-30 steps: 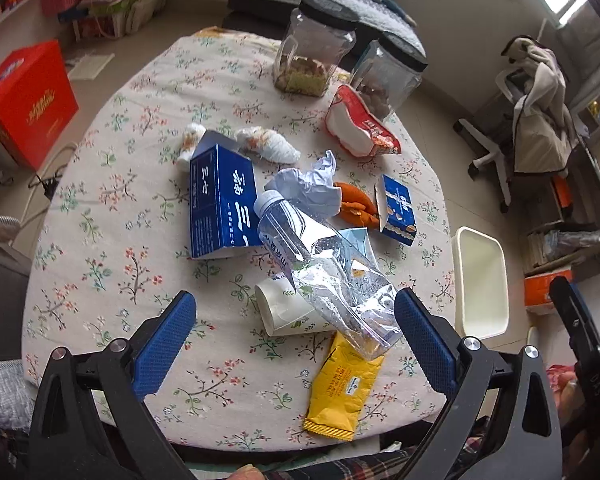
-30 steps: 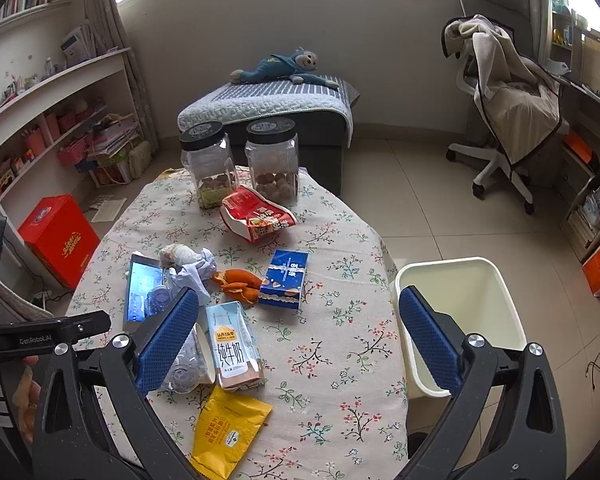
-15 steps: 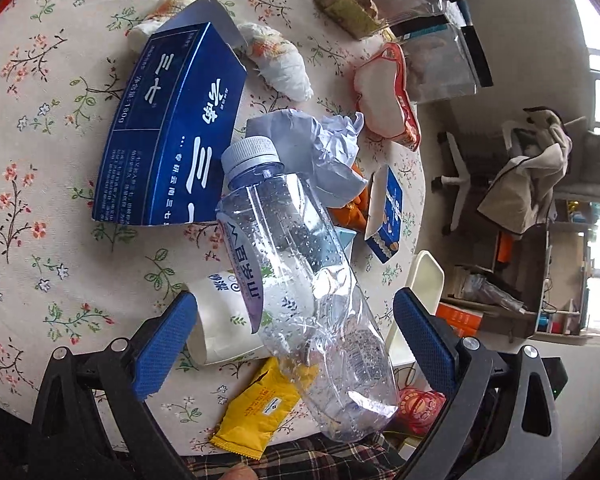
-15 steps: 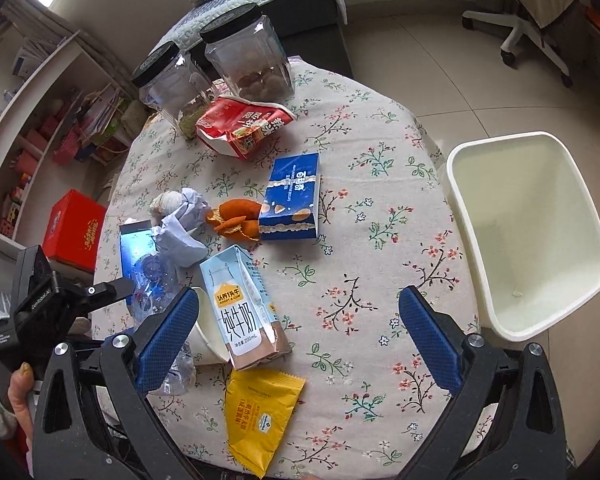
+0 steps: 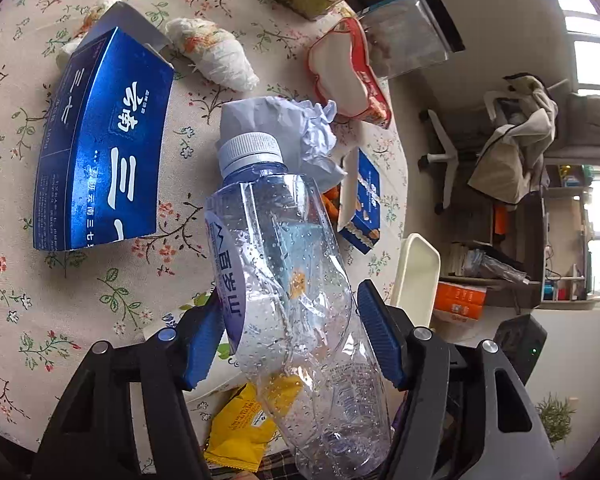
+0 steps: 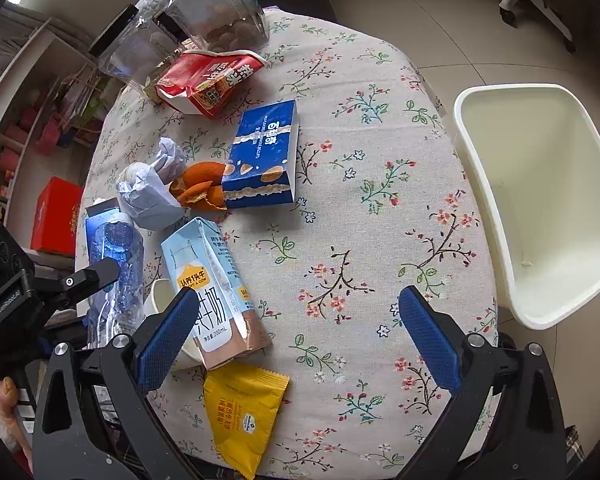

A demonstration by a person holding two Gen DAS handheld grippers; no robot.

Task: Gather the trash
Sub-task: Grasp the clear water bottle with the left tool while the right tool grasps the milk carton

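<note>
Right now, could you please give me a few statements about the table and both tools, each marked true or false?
1. The left tool has its pads against the plastic bottle. True.
2. The right tool grips the milk carton. False: it is open, holding nothing.
3. The white bin holds the yellow packet. False: the yellow packet lies on the table.
4. The bottle's cap is on. True.

We see a round table [image 6: 380, 208] with a floral cloth standing on pale tiled floor [image 6: 440, 12]. At 2 o'clock in the left wrist view, an office chair [image 5: 452, 148] carries draped clothing. At 9 o'clock in the right wrist view, shelving [image 6: 28, 120] lines the wall. Daylight enters through windows [image 5: 592, 20].
</note>
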